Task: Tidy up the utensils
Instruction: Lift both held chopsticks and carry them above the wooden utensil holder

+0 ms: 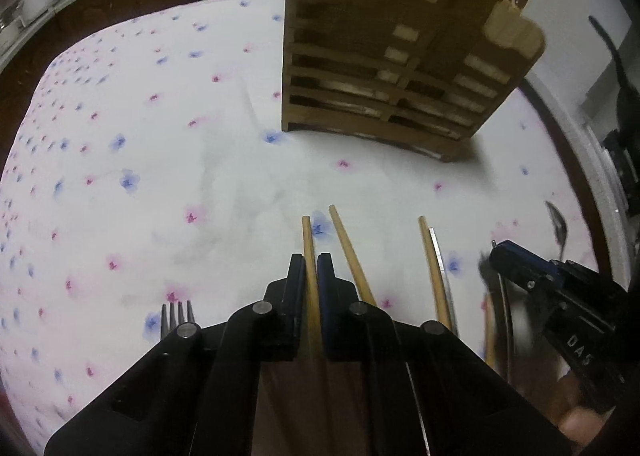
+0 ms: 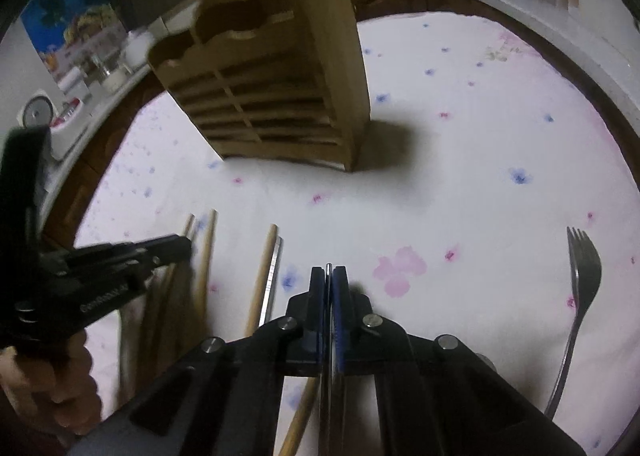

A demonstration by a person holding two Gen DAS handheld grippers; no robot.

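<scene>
Chopsticks (image 1: 352,256) lie on the bench (image 1: 160,136) before the wooden rack (image 1: 384,68); left gripper (image 1: 310,268) jaws pinch one chopstick (image 1: 308,240), right gripper (image 2: 329,280) jaws pinch a thin metal utensil (image 2: 328,270), likely for slotting upright.

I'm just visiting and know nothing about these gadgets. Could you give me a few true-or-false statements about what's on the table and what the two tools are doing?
1. The left gripper has its fingers closed on a wooden chopstick. True.
2. The wooden rack lies flat on its side. False: it stands upright on the tablecloth.
3. The right gripper pinches a thin metal piece. True.
4. The fork sits inside the rack. False: it lies on the cloth, apart from the rack.
5. The tablecloth is plain white. False: it has small pink and blue flowers.
</scene>
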